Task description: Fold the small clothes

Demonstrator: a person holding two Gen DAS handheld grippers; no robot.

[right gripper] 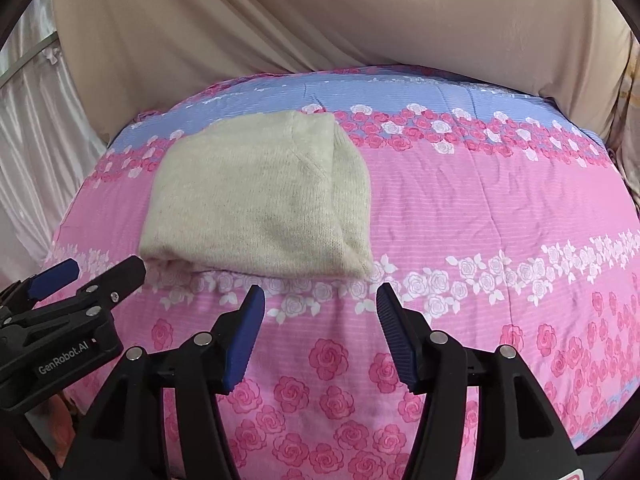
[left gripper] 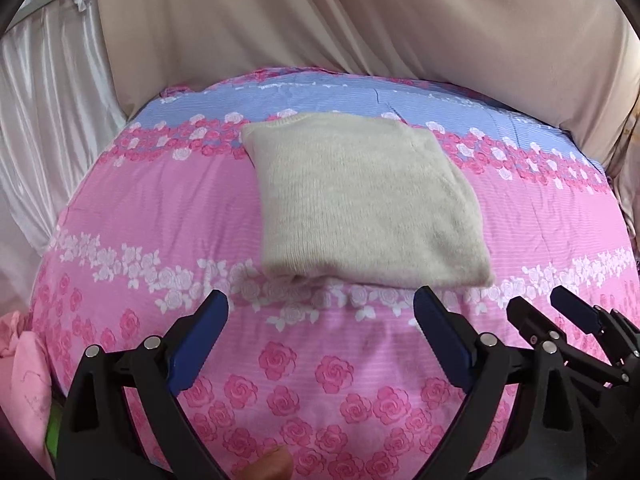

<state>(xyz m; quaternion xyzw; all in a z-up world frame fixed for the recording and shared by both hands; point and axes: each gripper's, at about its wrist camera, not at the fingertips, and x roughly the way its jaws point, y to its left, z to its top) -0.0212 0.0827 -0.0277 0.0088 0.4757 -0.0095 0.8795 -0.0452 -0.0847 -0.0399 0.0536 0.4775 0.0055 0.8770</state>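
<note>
Sweater [left gripper: 360, 204], cream knit, lies folded in a thick rectangle toward the far edge of the bed [left gripper: 168, 216], untouched, with the left gripper [left gripper: 320, 320] and right gripper [right gripper: 320, 312] both spread wide just short of its near edge. A careless grab there could likely drag the loose layers apart. Floral pink sheet; beige curtain [left gripper: 320, 20] behind.

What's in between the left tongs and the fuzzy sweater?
Only the flowery pink bedsheet. The left wrist view shows nothing else between the open left tongs and the folded cream sweater.
</note>
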